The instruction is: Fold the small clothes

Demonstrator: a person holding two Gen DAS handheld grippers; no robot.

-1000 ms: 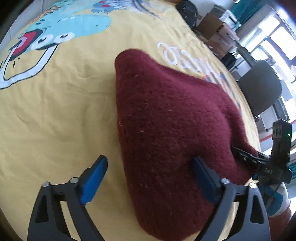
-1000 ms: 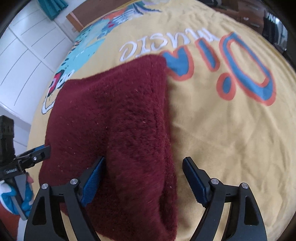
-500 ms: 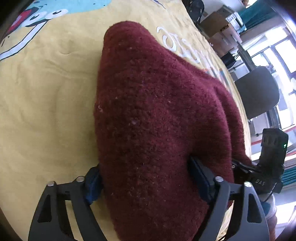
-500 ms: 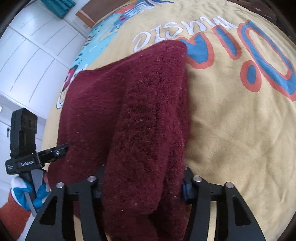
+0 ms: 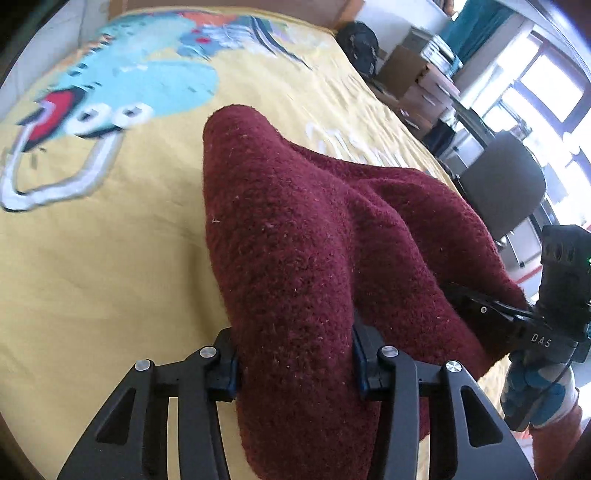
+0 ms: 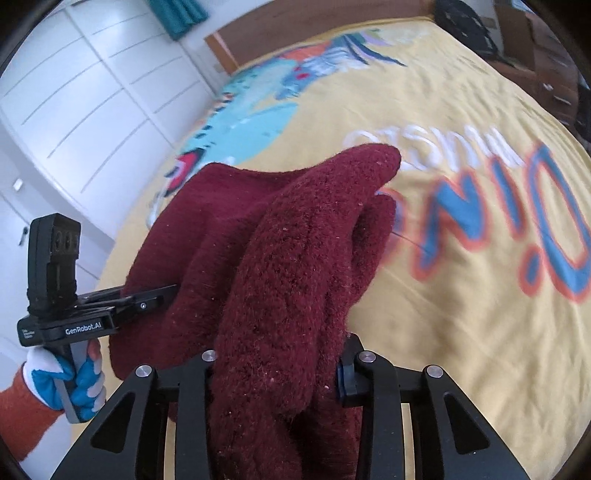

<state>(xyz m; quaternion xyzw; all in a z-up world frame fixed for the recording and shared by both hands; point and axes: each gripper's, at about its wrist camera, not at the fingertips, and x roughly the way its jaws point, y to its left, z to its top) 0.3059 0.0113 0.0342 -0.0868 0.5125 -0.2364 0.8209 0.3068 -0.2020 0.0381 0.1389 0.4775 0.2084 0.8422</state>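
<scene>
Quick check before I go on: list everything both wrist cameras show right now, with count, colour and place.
knitted garment: one, dark red, bunched on the bedspread, its near edge between both sets of jaws.
bedspread: one, yellow with a cartoon print and lettering, under the garment.
chair: one, dark, beside the bed, right in the left wrist view.
cardboard boxes: several, brown, past the bed's far corner.
wardrobe: one, white, left in the right wrist view.
headboard: one, brown wood, at the bed's far end.
left gripper: one, black, jaws closing on the garment.
right gripper: one, black, jaws closing on the garment.
gloved hands: white and blue, orange sleeves, on the handles.
</scene>
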